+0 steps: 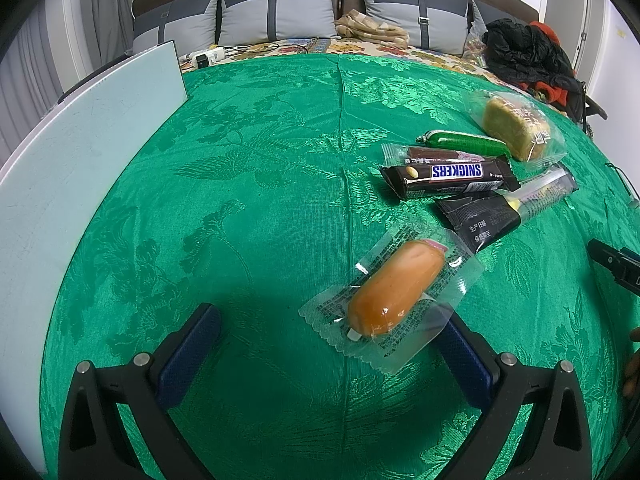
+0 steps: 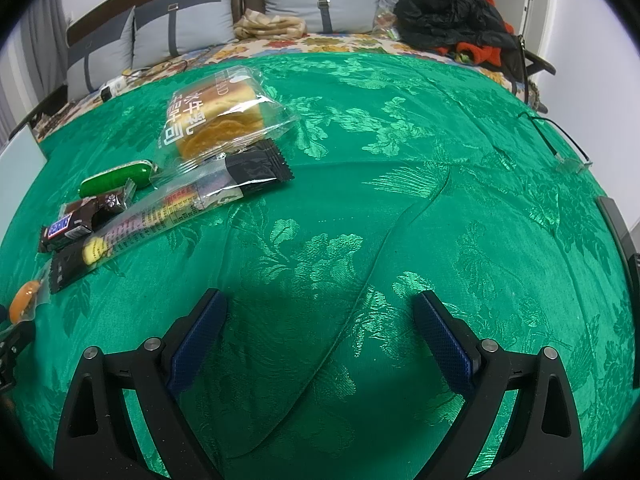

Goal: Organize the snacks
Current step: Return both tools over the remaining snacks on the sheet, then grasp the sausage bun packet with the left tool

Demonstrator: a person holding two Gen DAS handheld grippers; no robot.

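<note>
My left gripper [image 1: 328,340] hovers open over the green cloth [image 1: 260,200]. A clear packet with an orange sausage [image 1: 396,292] lies just ahead, its near corner covering the right fingertip [image 1: 460,356]. Beyond it sit a Snickers bar [image 1: 448,176], a green stick [image 1: 468,142], wrapped bread [image 1: 516,128] and a black packet [image 1: 480,220]. My right gripper [image 2: 322,320] is open above bare cloth, holding nothing. In its view the same pile lies far left: bread [image 2: 224,116], a long clear packet [image 2: 160,212], the Snickers bar [image 2: 64,230] and the sausage [image 2: 24,300].
A white board [image 1: 80,160] stands along the left edge of the cloth. Grey pillows [image 1: 276,12] and black clothing [image 1: 524,52] lie behind on the bed. A cable with a clear plug [image 2: 568,164] rests at the right, near a dark object [image 2: 620,232].
</note>
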